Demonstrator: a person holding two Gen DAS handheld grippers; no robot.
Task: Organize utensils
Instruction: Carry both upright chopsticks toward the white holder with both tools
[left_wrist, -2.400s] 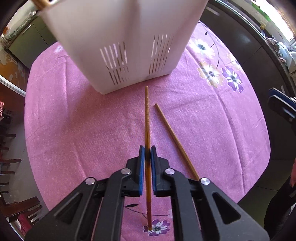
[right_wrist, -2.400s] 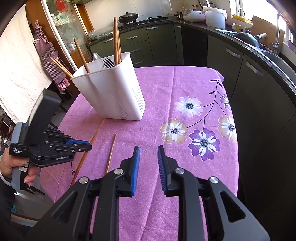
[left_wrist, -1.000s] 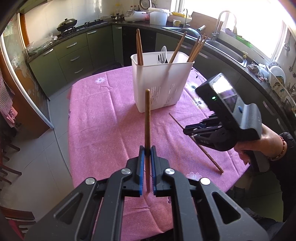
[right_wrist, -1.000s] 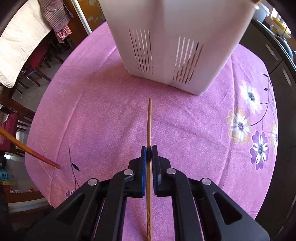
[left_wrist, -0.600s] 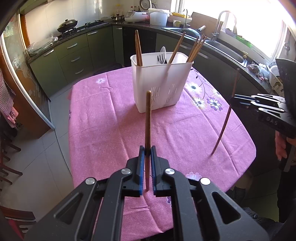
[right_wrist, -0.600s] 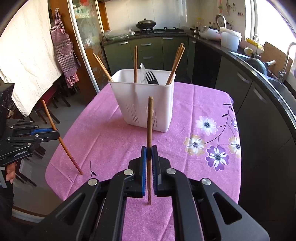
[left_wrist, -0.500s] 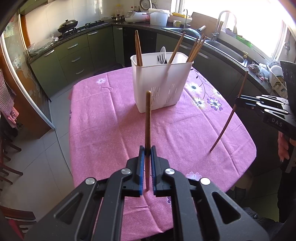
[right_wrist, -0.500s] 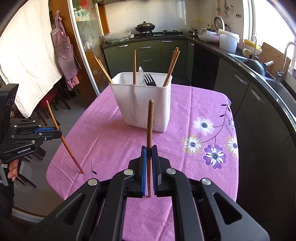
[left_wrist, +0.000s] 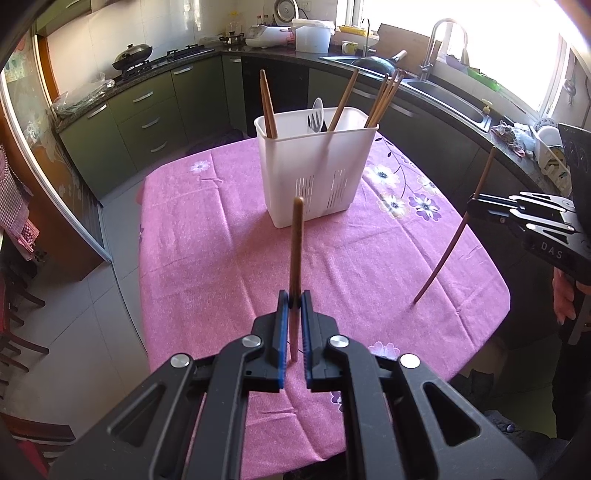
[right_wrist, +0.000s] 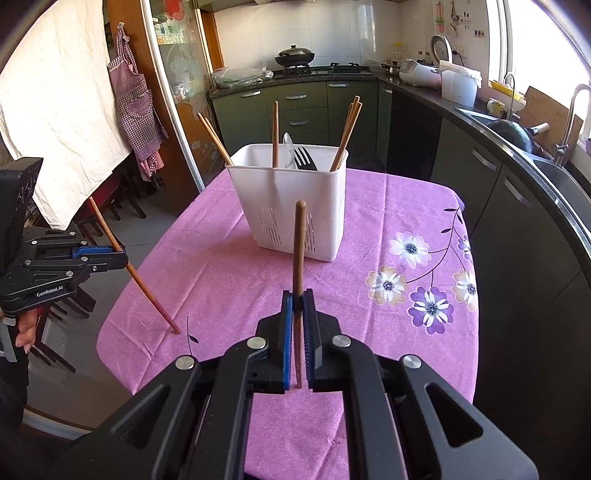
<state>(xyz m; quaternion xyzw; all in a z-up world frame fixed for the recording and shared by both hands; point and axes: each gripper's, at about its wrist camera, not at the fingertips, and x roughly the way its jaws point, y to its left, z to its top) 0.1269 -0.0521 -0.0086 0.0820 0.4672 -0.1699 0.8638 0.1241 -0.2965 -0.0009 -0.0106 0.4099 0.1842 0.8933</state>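
Left wrist view: each claw (left_wrist: 291, 301) (right_wrist: 298, 299) pinches one chopstick (left_wrist: 295, 254) (right_wrist: 298, 254) upright – ready for the white holder (left_wrist: 314, 173) mid-counter.

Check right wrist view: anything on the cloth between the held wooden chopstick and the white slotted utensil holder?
Nothing. Between the right gripper holding its wooden chopstick and the white slotted utensil holder, only bare pink tablecloth shows.

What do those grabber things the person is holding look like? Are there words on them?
Both are black plastic with silver round screws and two flat fingers lined with blue pads. The left gripper shows white lettering "GenRobot.AI" on its side in the right wrist view. The right gripper shows "DAS" in the left wrist view. Each has a boxy black block on top. No cables show.
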